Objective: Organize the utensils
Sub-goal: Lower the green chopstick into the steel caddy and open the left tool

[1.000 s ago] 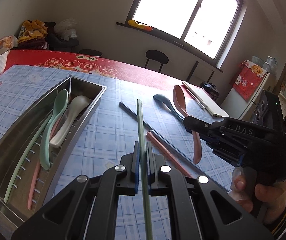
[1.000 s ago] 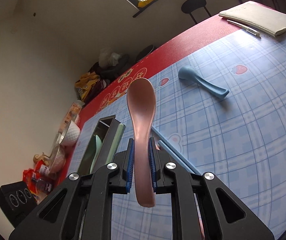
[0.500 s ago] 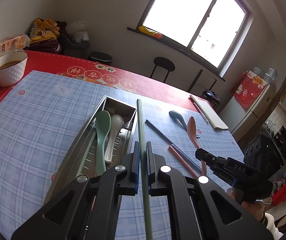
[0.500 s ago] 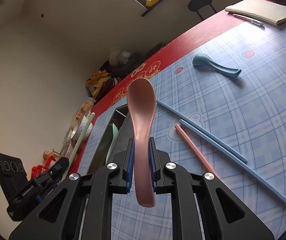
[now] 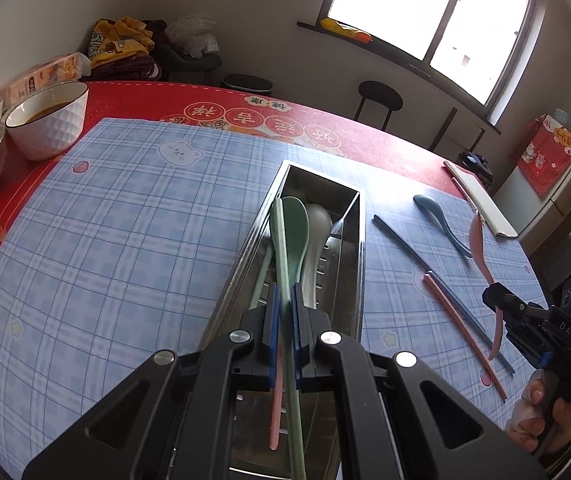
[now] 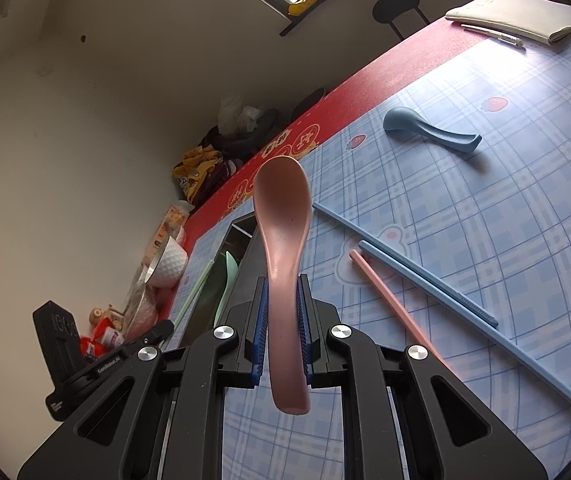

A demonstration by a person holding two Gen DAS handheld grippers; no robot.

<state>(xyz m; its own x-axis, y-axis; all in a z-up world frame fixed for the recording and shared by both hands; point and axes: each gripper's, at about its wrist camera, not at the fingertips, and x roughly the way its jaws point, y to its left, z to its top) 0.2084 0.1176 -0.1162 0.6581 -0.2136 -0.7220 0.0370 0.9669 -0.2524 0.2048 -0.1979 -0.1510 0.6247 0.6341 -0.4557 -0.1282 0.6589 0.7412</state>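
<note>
The long metal tray (image 5: pixel 359 236) was partly full: a green spoon (image 5: pixel 293 224) and a white spoon (image 5: pixel 317 232) lay in it, with bare room along its right side. To its right, blue chopsticks (image 5: pixel 401 246), a pink chopstick (image 5: pixel 461 334) and a blue spoon (image 5: pixel 439 218) lay in the way on the checked mat (image 5: pixel 125 232). Left of the tray the mat was open. A white bowl (image 5: pixel 47 122) stood far off at the left edge.
</note>
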